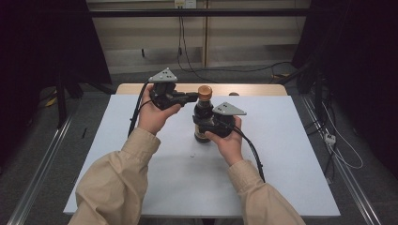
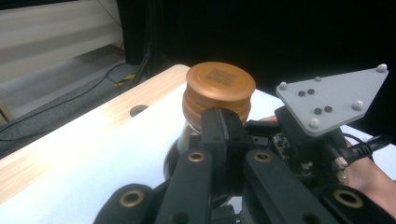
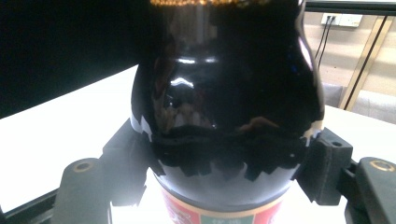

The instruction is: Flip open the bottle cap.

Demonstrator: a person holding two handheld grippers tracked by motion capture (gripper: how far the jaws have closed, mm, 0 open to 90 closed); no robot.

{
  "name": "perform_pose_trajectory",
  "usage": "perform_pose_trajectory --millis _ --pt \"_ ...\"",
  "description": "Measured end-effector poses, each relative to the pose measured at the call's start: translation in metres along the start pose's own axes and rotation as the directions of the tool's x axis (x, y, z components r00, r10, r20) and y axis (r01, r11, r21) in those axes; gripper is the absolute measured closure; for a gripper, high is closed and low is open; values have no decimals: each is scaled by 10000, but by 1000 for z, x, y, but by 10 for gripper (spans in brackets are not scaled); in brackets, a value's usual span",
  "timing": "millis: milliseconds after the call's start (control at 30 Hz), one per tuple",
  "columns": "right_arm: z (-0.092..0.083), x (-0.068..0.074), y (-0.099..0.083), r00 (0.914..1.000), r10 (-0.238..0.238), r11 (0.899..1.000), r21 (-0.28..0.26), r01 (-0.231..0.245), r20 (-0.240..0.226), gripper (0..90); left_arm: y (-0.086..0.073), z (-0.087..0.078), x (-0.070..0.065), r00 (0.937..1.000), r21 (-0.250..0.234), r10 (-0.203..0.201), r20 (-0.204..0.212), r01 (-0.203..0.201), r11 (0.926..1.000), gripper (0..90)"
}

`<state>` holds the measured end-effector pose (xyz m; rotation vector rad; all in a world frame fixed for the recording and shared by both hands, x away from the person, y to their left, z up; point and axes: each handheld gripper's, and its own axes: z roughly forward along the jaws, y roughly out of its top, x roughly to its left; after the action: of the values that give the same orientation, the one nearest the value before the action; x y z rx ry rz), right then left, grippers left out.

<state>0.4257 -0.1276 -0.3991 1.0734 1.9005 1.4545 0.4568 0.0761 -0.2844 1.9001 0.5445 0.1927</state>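
A: Where does the dark glass bottle with the copper-coloured screw cap (image 1: pixel 203 119) stand?

B: It stands upright on the white table top (image 1: pixel 281 154), toward the far middle, between the person's two hands. A red and green label shows low on the bottle in the right gripper view.

A: And the right gripper (image 1: pixel 206 127)?

B: Its two black jaws sit on either side of the bottle's belly, pressing on the glass; the bottle is pinched there.

A: What about the left gripper (image 1: pixel 192 97)?

B: It is held level at cap height, its jaws pressed together. In the left gripper view their tip sits right at the side of the copper-coloured cap (image 2: pixel 219 91); it probably touches, though the angle makes that hard to confirm.

A: Anything else nearby?

B: A light wooden strip (image 1: pixel 253 89) runs along the table's far edge.
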Motion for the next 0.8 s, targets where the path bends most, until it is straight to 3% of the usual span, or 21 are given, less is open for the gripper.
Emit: perform_pose_trajectory --millis 300,467,567,633,800 --pt "0 0 0 10000 48 10000 12 -48 -5 294 5 0 1 10000 190 -13 10 13 9998 900" --pt "0 -1 0 10000 -51 9999 114 52 -63 303 10 0 1 9997 509 245 7 -245 9984 900" --pt "1 -1 -1 9999 -100 9999 96 100 -36 308 11 1 1 9998 574 188 -63 -184 9982 900" --pt "0 -2 -1 10000 -70 9998 163 71 -37 310 12 2 -1 9989 567 453 -156 -443 9974 900" --pt "0 -4 -2 9999 -168 9997 179 168 -31 317 14 4 -3 9988 609 385 -292 -366 9975 900"
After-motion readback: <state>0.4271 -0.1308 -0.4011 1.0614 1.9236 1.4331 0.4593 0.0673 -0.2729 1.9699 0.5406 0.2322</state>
